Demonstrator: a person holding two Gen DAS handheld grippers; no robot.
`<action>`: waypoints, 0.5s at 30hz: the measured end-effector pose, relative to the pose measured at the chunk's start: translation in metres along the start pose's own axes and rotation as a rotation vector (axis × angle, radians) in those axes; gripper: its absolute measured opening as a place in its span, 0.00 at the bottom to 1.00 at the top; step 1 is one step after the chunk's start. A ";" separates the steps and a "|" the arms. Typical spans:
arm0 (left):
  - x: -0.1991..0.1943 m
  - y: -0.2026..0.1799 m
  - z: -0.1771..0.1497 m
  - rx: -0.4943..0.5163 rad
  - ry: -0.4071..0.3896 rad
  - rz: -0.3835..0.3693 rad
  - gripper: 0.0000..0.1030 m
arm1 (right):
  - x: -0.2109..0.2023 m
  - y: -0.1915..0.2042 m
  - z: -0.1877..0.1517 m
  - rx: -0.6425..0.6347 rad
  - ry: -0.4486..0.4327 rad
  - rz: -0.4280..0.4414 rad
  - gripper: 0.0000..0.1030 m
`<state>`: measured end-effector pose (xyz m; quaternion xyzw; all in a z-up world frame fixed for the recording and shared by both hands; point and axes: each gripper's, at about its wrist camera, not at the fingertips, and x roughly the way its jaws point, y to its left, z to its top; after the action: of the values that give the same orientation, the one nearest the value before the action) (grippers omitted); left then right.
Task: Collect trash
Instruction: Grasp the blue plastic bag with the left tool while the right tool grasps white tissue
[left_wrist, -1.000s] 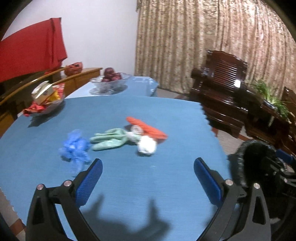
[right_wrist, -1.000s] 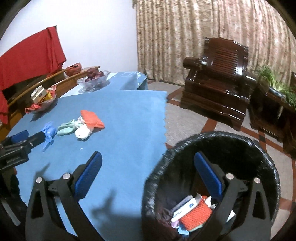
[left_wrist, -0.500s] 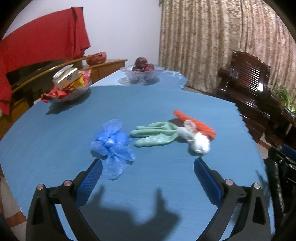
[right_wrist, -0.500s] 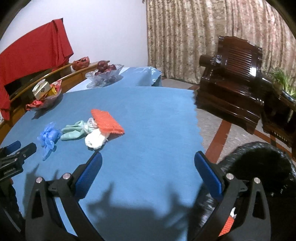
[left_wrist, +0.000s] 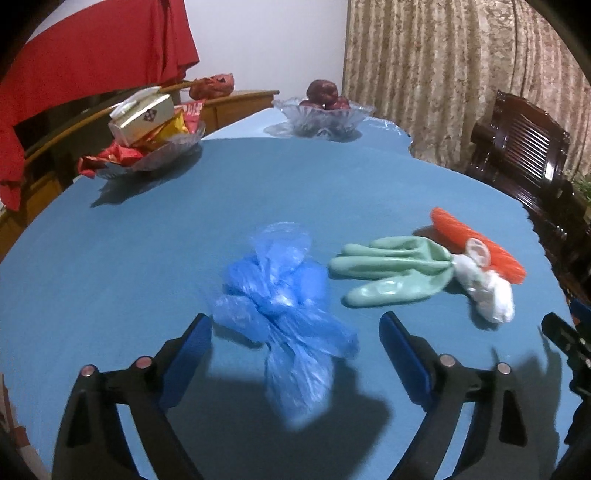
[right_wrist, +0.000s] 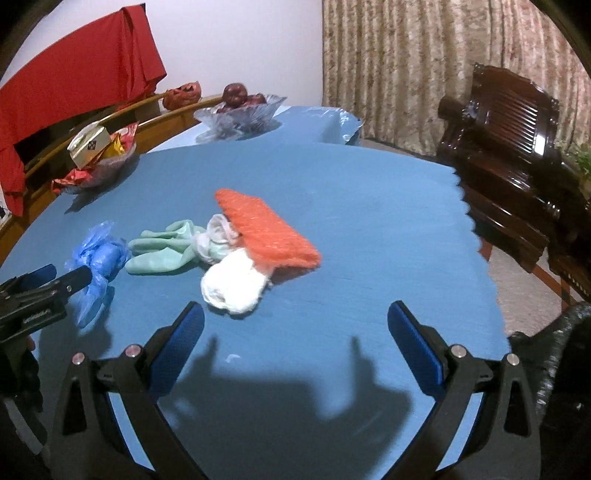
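From the left wrist, the left tool (left_wrist: 295, 339) has its jaws wide apart and closing, one on each side of the crumpled blue plastic bag (left_wrist: 284, 306), which lies on the blue table (left_wrist: 147, 236); the pads do not press it. Just to the right lie a pale green glove (left_wrist: 391, 273), a white wad (left_wrist: 487, 291) and an orange pad (left_wrist: 476, 243), the three touching one another. Two glass bowls stand at the far edge: a snack bowl (left_wrist: 147, 136) and a fruit bowl (left_wrist: 325, 114)

From the right wrist, the right tool (right_wrist: 295, 332) is spread wide over bare tablecloth with nothing between its jaws; the white wad (right_wrist: 232, 284) lies just beyond its left finger, the orange pad (right_wrist: 266, 229) overlapping it. The left tool (right_wrist: 55, 280) enters from the left at the blue bag (right_wrist: 98, 258). A black-lined bin (right_wrist: 554, 354) shows at the lower right edge
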<state>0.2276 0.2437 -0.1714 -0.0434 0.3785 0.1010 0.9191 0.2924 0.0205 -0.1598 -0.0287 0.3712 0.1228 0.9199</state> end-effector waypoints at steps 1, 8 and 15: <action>0.004 0.002 0.002 -0.003 0.001 0.000 0.87 | 0.005 0.004 0.002 -0.001 0.005 0.004 0.94; 0.033 0.007 0.007 -0.014 0.051 -0.026 0.80 | 0.035 0.025 0.008 -0.030 0.058 0.011 0.80; 0.040 0.010 0.001 -0.035 0.078 -0.045 0.49 | 0.051 0.032 0.008 -0.040 0.110 0.036 0.58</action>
<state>0.2538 0.2602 -0.1993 -0.0718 0.4110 0.0850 0.9048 0.3248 0.0630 -0.1880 -0.0473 0.4191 0.1451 0.8950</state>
